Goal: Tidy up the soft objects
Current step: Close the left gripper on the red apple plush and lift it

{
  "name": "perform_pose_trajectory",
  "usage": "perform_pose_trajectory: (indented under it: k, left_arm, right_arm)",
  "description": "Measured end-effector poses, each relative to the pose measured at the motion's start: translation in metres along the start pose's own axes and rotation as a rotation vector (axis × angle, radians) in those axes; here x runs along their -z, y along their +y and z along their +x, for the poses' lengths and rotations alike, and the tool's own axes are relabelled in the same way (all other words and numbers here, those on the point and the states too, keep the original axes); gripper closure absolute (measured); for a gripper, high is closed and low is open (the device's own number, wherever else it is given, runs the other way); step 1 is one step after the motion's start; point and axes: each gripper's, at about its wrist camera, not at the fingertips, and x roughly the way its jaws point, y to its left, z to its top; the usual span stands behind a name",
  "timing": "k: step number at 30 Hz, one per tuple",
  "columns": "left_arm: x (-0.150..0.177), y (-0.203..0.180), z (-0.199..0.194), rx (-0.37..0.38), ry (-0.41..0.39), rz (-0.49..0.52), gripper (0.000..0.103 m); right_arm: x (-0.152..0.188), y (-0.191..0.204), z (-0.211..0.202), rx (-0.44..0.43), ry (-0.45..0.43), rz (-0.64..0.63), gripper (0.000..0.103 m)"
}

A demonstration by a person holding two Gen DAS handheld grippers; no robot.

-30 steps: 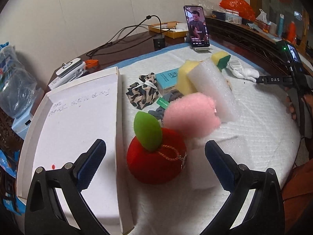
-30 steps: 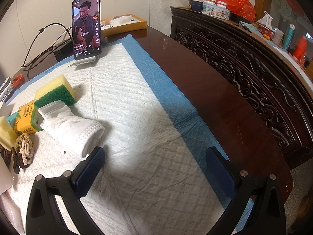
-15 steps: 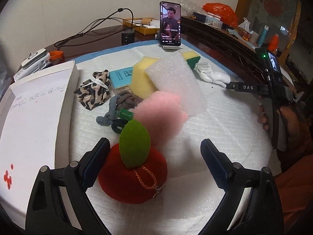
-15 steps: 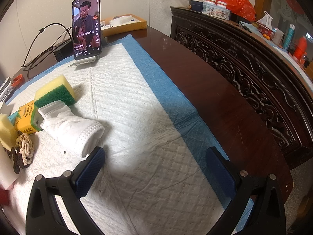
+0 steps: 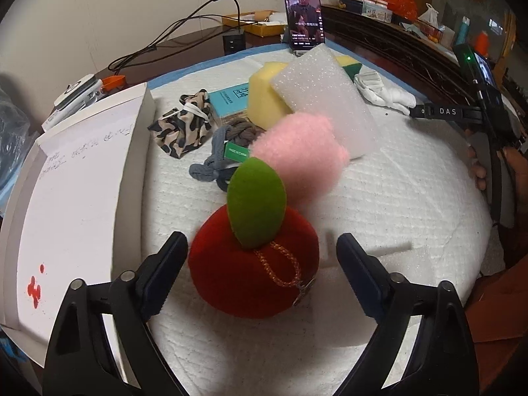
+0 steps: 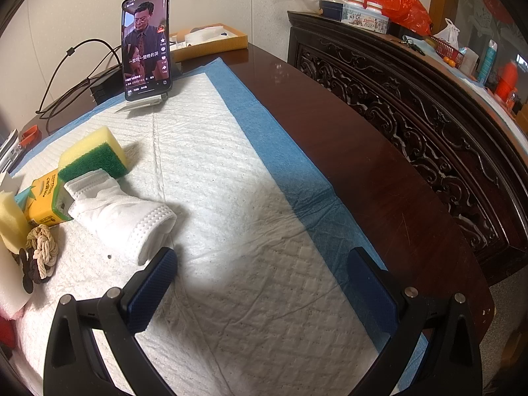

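I have the left gripper (image 5: 257, 283) lined up on the red plush apple (image 5: 254, 264), which sits on the white pad (image 5: 396, 217) over the counter, just beside the white box (image 5: 79, 191). The apple lies squarely between my jaws, which stand wide; neither side looks to be pressing it yet. Its green leaf (image 5: 256, 198) points away from me. My right gripper (image 6: 260, 283), also wide and empty, is well apart over bare pad, so the left is nearer.

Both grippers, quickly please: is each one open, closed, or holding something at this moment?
Left gripper: open, fingers on either side of the red plush apple, not gripping it.
Right gripper: open, holding nothing.
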Motion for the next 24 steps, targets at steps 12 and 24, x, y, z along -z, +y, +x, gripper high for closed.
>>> perform_pose_trajectory:
  k: [12,24]
  left_arm:
    - [0.003,0.012,-0.017,0.02,-0.095,-0.08,0.034]
    - [-0.001,0.019,-0.054,0.013,-0.225,-0.144,0.034]
  right_arm:
    - [-0.016,0.026,-0.031,-0.344,-0.102,-0.218,0.0]
    - [-0.011,0.083,0.001,-0.339,0.04,-0.472,0.055]
